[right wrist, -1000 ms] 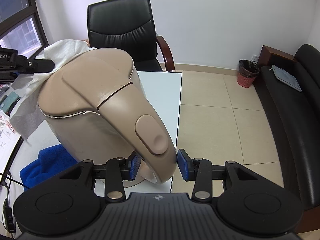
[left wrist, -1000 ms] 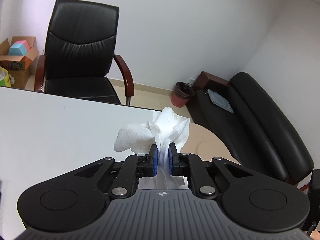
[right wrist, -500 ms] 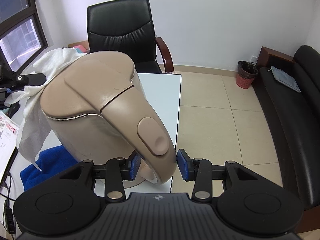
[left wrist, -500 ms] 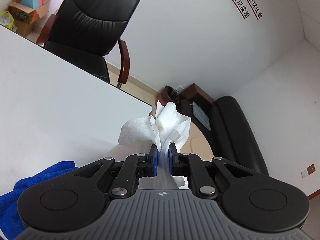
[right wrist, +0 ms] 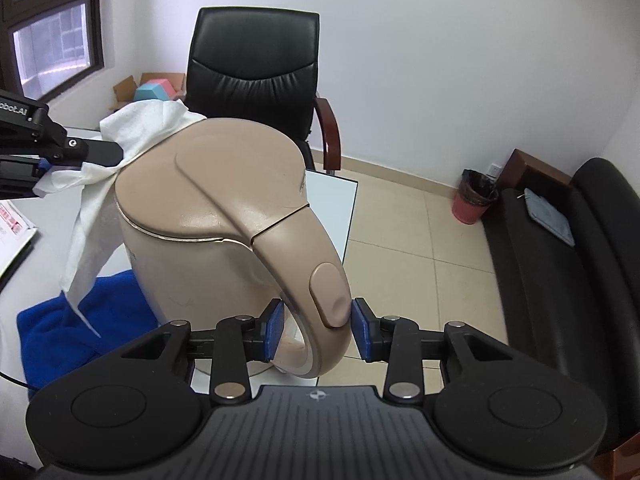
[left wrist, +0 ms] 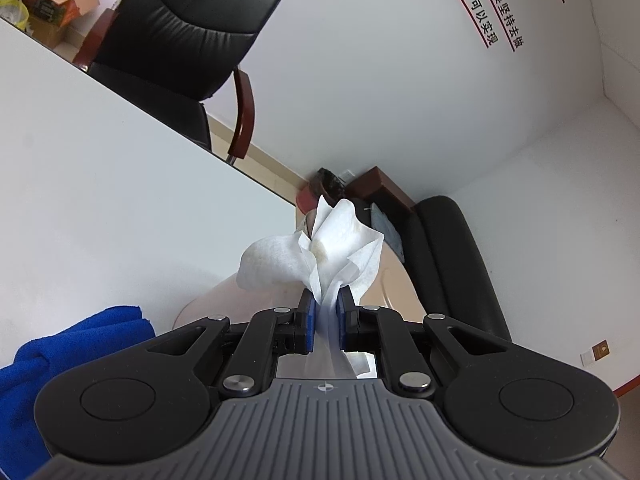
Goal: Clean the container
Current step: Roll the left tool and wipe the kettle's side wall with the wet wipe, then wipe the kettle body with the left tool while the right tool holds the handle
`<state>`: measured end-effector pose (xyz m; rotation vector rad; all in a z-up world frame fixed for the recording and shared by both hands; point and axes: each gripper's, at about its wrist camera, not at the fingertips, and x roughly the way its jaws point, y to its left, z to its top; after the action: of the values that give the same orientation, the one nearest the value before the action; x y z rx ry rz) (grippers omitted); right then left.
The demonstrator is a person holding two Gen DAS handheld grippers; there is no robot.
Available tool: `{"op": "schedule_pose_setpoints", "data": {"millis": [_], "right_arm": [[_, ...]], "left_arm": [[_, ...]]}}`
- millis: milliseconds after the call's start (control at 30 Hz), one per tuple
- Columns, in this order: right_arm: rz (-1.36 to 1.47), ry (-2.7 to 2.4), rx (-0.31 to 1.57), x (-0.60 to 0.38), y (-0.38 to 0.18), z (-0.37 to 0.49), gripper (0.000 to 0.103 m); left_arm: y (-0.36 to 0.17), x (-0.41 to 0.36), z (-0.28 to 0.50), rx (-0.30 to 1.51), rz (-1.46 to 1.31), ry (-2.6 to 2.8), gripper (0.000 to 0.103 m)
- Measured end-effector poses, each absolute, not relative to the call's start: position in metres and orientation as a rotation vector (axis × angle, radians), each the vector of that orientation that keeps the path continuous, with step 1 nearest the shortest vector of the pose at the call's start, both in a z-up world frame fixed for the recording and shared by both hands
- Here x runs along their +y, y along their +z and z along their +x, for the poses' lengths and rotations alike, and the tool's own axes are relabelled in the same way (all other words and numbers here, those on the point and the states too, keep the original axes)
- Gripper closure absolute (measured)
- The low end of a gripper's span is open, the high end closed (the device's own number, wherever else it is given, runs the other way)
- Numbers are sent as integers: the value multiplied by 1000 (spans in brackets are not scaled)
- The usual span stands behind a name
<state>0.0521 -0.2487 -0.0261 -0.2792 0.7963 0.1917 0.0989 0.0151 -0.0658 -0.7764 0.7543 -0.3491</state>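
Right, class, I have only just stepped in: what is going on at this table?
A person is wiping a beige kettle with two hand-held grippers. The left gripper is shut on a white paper wipe draped over the kettle's far top edge. The right gripper is shut on the kettle's handle, steadying it. A blue cloth lies under the kettle on the white table.

Kettle base hidden behind right gripper.
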Motion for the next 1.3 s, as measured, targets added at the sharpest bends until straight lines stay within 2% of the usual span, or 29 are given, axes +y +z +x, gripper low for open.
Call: {"op": "schedule_pose_setpoints", "data": {"millis": [567, 1300], "right_arm": [[-279, 154, 781, -252, -33, 112, 67], [-301, 162, 770, -252, -35, 121, 67]], "left_arm": [[-104, 5, 113, 825, -841, -380, 91], [-150, 23, 136, 923, -792, -309, 93]]}}
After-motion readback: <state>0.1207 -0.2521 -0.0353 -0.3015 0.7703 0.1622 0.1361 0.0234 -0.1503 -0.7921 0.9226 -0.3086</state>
